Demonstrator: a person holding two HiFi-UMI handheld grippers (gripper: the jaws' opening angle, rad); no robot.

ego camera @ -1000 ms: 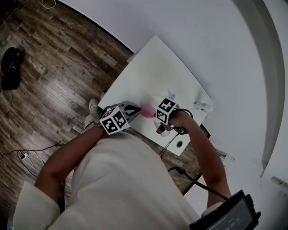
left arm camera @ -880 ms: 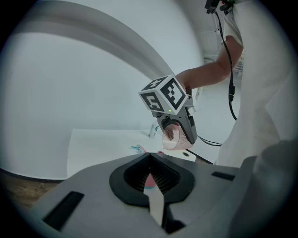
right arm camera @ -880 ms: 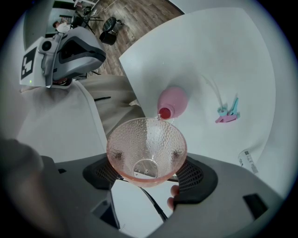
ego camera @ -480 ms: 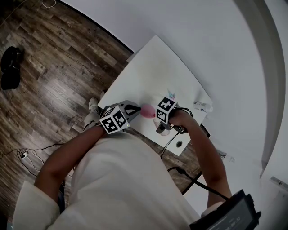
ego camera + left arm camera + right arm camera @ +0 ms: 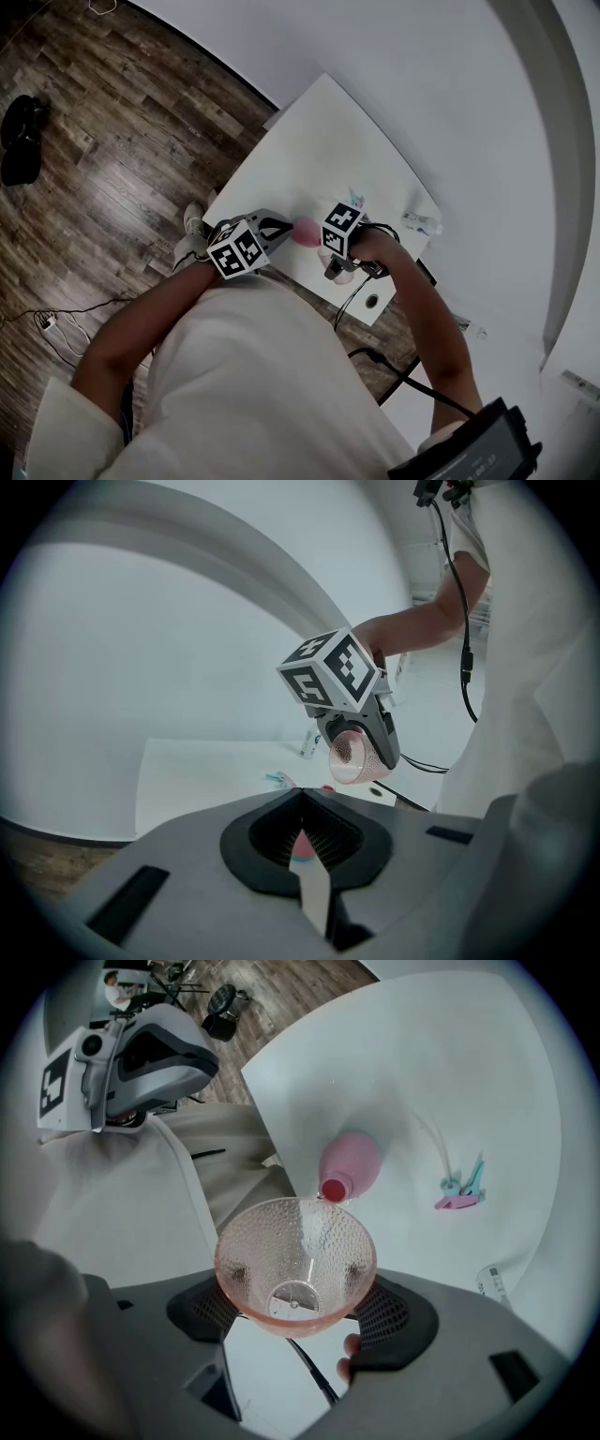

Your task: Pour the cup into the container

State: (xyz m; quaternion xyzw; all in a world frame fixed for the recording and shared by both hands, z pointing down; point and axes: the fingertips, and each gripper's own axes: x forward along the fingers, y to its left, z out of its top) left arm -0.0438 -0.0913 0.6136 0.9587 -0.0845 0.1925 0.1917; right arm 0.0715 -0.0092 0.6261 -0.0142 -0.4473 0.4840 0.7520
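Observation:
My right gripper (image 5: 295,1309) is shut on a clear pink dimpled cup (image 5: 295,1260), one pad on each side of its wall. The cup (image 5: 352,757) is tipped, with its rim just above the red mouth of a pink container (image 5: 349,1166). That container lies on the white table (image 5: 422,1072), mouth end toward the cup. I cannot make out anything inside the cup. My left gripper (image 5: 300,797) is shut, its tips near the table's near edge, left of the container (image 5: 305,230). A bit of pink shows through the slit under its jaws; I cannot tell if it holds anything.
A teal and pink clip (image 5: 459,1190) lies on the table right of the container. A small white tube (image 5: 422,222) sits near the table's right edge. Black cables (image 5: 375,361) hang at the person's right side. Wooden floor (image 5: 112,141) lies to the left.

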